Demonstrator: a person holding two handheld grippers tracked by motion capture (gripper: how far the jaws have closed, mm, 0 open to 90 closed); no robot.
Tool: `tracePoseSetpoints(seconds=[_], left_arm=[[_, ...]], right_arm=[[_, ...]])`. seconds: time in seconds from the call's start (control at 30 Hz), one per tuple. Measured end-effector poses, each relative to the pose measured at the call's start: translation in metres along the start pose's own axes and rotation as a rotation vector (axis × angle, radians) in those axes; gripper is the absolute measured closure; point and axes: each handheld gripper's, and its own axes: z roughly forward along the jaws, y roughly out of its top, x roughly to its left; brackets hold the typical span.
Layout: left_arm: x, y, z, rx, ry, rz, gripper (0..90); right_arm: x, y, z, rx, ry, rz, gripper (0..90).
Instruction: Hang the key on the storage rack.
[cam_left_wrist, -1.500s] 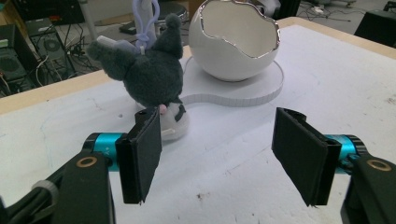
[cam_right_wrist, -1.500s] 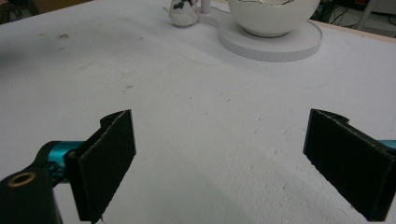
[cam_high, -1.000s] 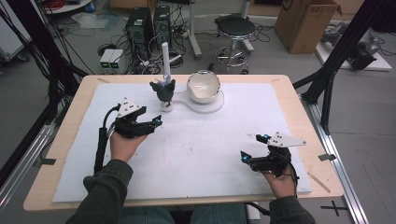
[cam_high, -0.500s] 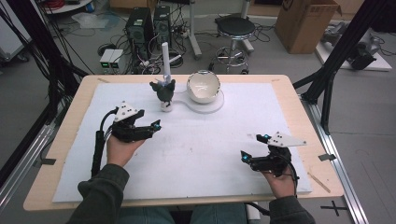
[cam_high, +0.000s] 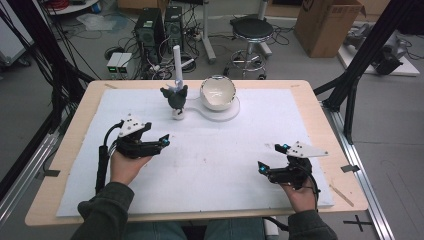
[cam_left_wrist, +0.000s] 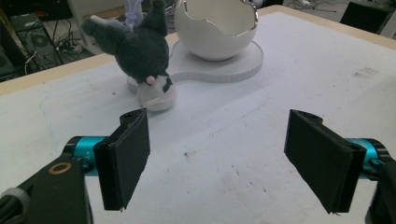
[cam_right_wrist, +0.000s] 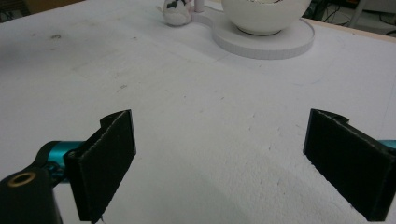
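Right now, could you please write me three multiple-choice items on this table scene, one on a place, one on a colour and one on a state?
1. Where does the plush toy stand?
A. inside the eggshell bowl
B. on the narrow end of the white base, beside the eggshell bowl
C. between the jaws of the left gripper

2. What colour is the plush toy's body?
A. dark grey
B. bright red
C. yellow

3. How do the jaws of the left gripper stand?
A. clamped on the plush toy
B. shut with nothing between them
C. wide apart with nothing between them

Answers:
1 B, since the toy sits on the base next to the eggshell bowl.
2 A, since its fur looks dark grey in the left gripper view.
3 C, since only the white mat shows between the pads, which have just been opening.
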Motion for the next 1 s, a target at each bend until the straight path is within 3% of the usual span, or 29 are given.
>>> tracePoseSetpoints(seconds=[0.53, 1.0], left_arm=[[0.0, -0.012, -0.009, 0.005, -0.003, -0.009, 21.1], [0.004, -0.02, -0.023, 0.016, -0.007, 0.014, 21.0]], right_arm=[[0.0, 0.0, 0.001, 0.005, 0.001, 0.007, 8.7], [-0.002, 0.0, 0.002, 0.006, -0.005, 0.014, 8.7]])
